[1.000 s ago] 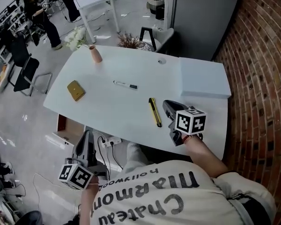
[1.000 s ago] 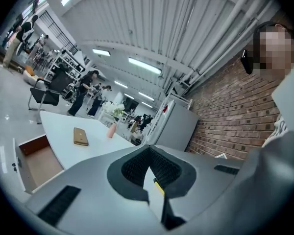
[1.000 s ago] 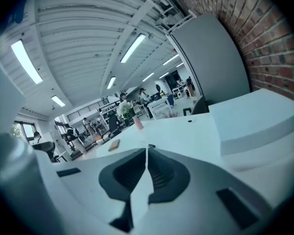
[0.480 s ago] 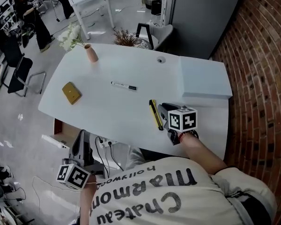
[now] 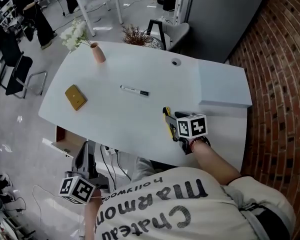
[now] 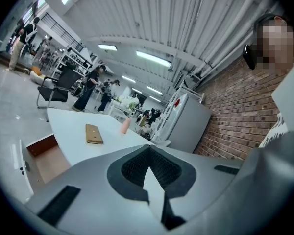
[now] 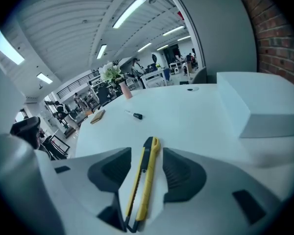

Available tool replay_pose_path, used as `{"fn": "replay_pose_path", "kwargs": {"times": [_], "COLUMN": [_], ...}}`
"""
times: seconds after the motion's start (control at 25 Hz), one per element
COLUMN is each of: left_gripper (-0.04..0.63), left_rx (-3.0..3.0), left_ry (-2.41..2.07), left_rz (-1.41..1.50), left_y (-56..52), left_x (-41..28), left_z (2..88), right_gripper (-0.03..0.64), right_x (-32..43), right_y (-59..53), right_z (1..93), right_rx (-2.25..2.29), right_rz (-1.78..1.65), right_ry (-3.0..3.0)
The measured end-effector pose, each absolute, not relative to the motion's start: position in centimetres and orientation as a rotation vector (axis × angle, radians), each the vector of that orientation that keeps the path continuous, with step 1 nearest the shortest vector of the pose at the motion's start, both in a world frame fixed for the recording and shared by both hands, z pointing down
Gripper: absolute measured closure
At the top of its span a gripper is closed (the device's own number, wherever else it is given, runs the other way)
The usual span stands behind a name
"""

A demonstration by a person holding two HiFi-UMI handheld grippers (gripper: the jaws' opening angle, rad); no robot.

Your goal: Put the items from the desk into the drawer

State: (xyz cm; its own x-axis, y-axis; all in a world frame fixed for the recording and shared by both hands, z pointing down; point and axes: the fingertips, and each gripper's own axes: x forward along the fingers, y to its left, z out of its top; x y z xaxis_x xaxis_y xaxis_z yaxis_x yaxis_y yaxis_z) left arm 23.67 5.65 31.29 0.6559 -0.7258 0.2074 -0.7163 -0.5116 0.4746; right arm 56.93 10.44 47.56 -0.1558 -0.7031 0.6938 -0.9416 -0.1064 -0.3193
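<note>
Slim yellow-and-black utility knife [image 7: 146,182] lies flat on smooth white table [image 5: 120,119], centre-right in head view. Right gripper [image 7: 145,153]: ribbed dark jaws just opened, spread either side of knife, not touching. The head view's marker cube hides this. Left gripper [image 6: 149,153], lower left: jaws pressed together. Open wooden drawer [image 6: 49,155] is partly cut off.
</note>
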Motion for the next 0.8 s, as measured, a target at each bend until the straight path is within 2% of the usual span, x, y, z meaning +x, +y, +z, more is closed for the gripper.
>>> {"fn": "replay_pose_path", "kwargs": {"times": [0.32, 0.4, 0.8], "left_gripper": [0.594, 0.594, 0.594], "left_rx": [2.306, 2.294, 2.299], "left_ry": [-1.15, -1.163, -1.141], "left_rz": [-0.002, 0.0, -0.01], "left_y": [5.8, 5.7, 5.8], "left_x": [22.6, 22.1, 22.6], "left_z": [32.3, 32.5, 32.5], "right_gripper": [0.363, 0.38, 0.38], "right_x": [56.7, 56.5, 56.2], "right_y": [10.1, 10.0, 10.0], "right_z": [49.8, 50.1, 50.4], "right_rx": [1.752, 1.736, 1.72], "right_rz": [1.07, 1.011, 0.944], "right_ry": [-1.763, -1.731, -1.68]}}
